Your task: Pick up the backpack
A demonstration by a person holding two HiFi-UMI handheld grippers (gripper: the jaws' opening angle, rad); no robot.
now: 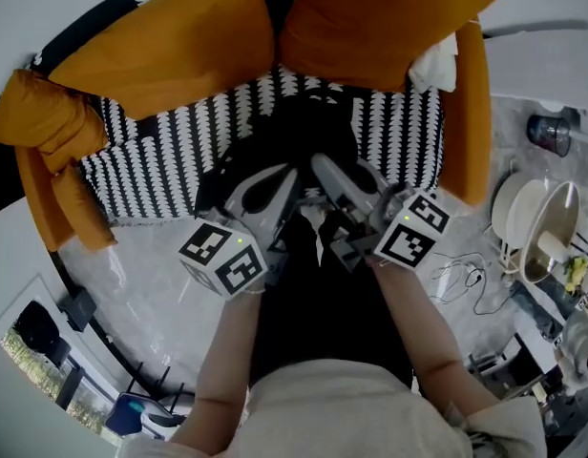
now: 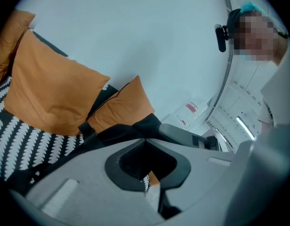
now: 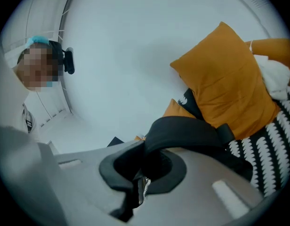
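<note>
The black backpack [image 1: 286, 136] hangs just over the black-and-white patterned sofa seat [image 1: 151, 175], in front of the orange cushions. My left gripper [image 1: 275, 187] and right gripper [image 1: 325, 172] sit side by side at its near edge, each shut on a black shoulder strap. In the left gripper view the strap [image 2: 114, 133] runs in from the left and ends between the closed jaws of the left gripper [image 2: 145, 144]. In the right gripper view a padded strap [image 3: 185, 128] arches out of the closed right gripper [image 3: 144, 149]. The bag's body is mostly hidden behind the grippers.
Two large orange cushions [image 1: 179, 51] [image 1: 380, 17] lean on the sofa back, with a white cloth [image 1: 435, 65] at the right end. On the marble floor to the right lie a round white appliance [image 1: 537, 222], cables [image 1: 466, 280] and clutter. A pale wall [image 3: 135, 46] rises behind the sofa.
</note>
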